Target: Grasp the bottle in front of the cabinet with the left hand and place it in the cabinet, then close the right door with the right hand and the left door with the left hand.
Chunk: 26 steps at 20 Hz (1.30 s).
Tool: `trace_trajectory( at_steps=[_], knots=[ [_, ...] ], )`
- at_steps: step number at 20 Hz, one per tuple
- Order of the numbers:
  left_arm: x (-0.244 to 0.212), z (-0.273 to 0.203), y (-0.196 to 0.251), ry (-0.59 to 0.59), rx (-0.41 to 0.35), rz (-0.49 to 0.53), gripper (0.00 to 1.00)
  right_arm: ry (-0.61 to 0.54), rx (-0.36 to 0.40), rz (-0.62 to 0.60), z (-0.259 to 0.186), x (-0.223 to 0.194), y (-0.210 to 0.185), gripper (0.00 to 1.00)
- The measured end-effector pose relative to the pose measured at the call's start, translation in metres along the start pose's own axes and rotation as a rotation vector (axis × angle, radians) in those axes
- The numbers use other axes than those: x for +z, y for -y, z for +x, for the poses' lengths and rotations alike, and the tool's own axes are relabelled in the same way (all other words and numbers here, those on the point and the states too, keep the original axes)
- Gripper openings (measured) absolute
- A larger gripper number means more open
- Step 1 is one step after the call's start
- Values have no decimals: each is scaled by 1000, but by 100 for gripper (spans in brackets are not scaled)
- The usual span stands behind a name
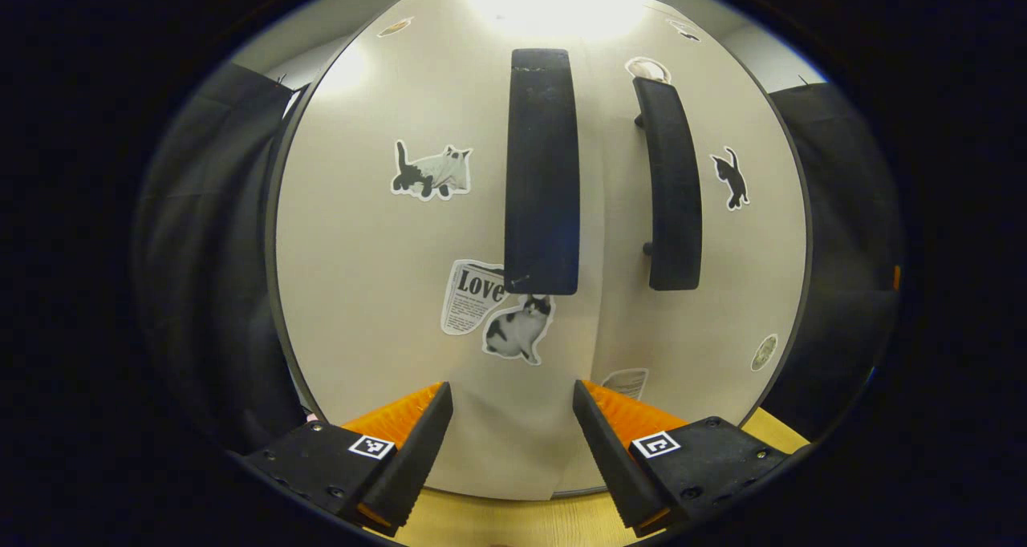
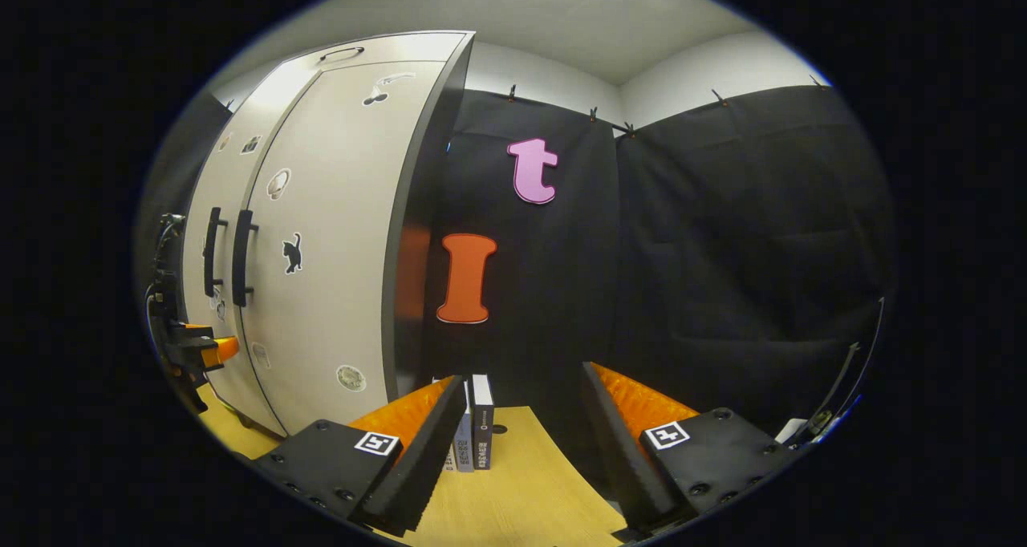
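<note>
We had the left gripper [image 1: 513, 443] square in front of the cabinet [image 1: 361, 234], fingers spread wide with nothing between them, and the left door [image 1: 377, 290] right ahead. In the left gripper view that door sat almost flush beside the right door [image 1: 722, 290], the 2 dark handles, the left handle [image 1: 542, 170] and the right handle [image 1: 671, 186], standing side by side near the seam. We judged the gripper was held close so its fingers could nudge the panel home, not to grab a handle.

The right gripper [image 2: 513, 443] hung off to the side, fingers equally wide apart and empty, pointing past the cabinet's edge toward the black cloth wall [image 2: 722, 250]. From the right gripper view we saw both doors looking closed, and the left gripper at the cabinet front low on the far side. A few small boxes [image 2: 477, 427] stood on the wooden tabletop [image 2: 529, 491] just ahead.

The bottle we could not see; with the doors this far shut, we took it to be inside. Closing looked nearly done.
</note>
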<state>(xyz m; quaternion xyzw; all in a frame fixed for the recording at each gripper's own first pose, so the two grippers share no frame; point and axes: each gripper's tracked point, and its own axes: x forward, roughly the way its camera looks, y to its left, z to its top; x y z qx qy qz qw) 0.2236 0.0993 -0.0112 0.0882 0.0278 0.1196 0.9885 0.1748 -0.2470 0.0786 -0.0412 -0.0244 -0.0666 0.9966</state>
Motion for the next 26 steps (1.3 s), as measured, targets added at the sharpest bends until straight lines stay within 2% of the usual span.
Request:
trace_trajectory(
  at_steps=[6, 11, 19, 26],
  knots=[
    [0, 1, -3, -25, 30, -12, 93, -9, 38, 12, 21, -3, -5, 95],
    [10, -30, -9, -38, 46, -54, 93, -1, 82, 23, 36, 1, -19, 95],
    [68, -90, -12, 26, 39, -83, 93, 32, 149, 47, 39, 17, -35, 95],
    [111, -138, -22, 84, 26, -128, 94, 54, 173, 55, 24, 27, -45, 95]
  ],
)
